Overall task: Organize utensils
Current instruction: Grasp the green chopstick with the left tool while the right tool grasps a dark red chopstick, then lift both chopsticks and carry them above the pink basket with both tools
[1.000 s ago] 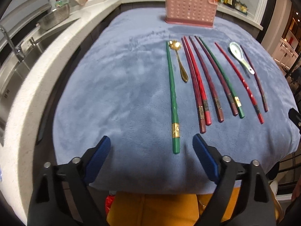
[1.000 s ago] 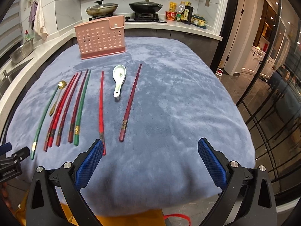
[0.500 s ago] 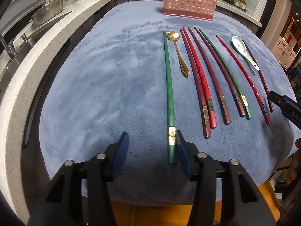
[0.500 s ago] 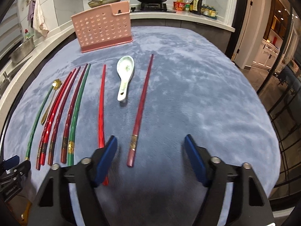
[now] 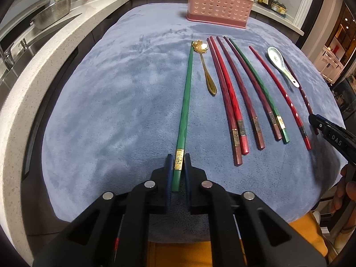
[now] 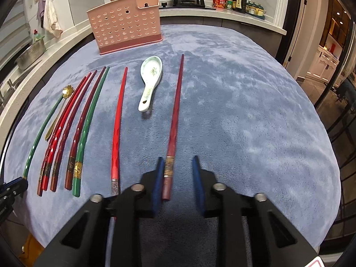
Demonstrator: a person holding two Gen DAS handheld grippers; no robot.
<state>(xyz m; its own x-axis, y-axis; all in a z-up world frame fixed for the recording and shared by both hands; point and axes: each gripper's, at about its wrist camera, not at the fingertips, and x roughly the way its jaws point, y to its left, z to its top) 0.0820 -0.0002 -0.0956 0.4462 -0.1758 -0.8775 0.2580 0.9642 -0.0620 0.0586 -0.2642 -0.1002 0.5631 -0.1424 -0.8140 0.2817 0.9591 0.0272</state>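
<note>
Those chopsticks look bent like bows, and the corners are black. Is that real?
Lens effect: in the right wrist view the red chopsticks bow near the edge; in the left wrist view the green chopstick near centre runs straight. Both views darken at the corners.

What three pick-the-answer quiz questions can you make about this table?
1. Where is the white spoon?
A on the rack
B between two red chopsticks
C in a pan

2. How many green chopsticks?
A one
B two
C four

3. How is the rack?
A standing upright
B tipped over
C hanging on a wall

Answers: B, it lies on the cloth with one on each side; B, one at the far left, one among the reds; A, its base sits flat on the cloth.
</note>
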